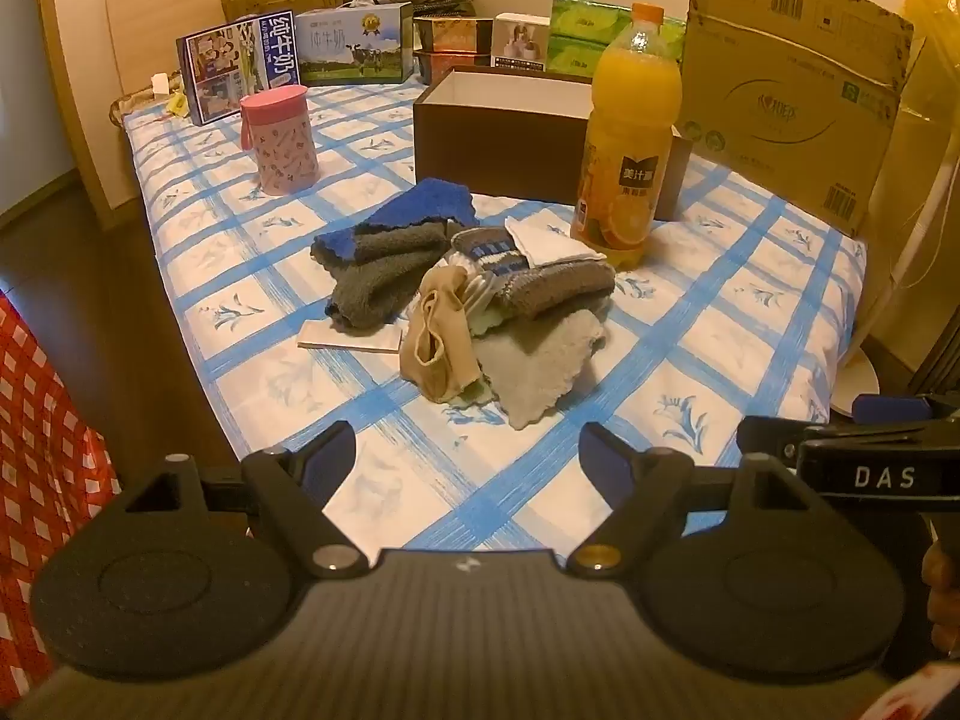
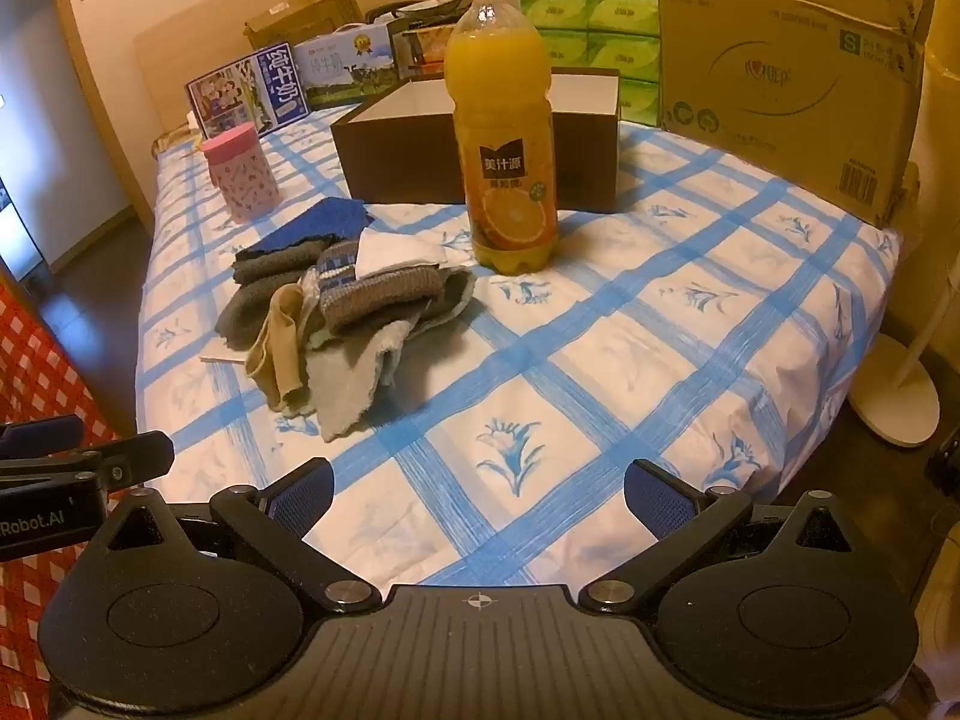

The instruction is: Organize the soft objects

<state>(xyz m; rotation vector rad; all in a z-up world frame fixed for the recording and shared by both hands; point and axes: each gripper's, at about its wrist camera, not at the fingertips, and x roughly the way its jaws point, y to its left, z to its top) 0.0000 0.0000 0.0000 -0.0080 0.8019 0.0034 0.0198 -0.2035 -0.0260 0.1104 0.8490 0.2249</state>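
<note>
A heap of soft things lies mid-table on the blue-checked cloth: a blue and grey towel [image 1: 384,252] [image 2: 282,276], a striped knitted sock [image 1: 540,276] [image 2: 378,288], a beige stocking [image 1: 438,336] [image 2: 279,348], a pale grey cloth [image 1: 540,366] [image 2: 354,378] and a white folded piece [image 1: 552,243] [image 2: 396,252]. Behind the heap stands an open brown box [image 1: 498,144] [image 2: 408,162] with a white inside. My left gripper [image 1: 468,468] hovers open over the near edge, short of the heap. My right gripper [image 2: 480,498] is open too, to the right of the heap, nothing between its fingers.
An orange juice bottle [image 1: 630,144] [image 2: 504,138] stands right beside the heap. A pink canister [image 1: 282,138] [image 2: 240,180] is at the left. Milk cartons [image 1: 354,48], green tissue packs [image 2: 588,30] and a big cardboard box [image 1: 792,90] [image 2: 792,72] line the back. A white lamp base [image 2: 894,390] stands on the floor.
</note>
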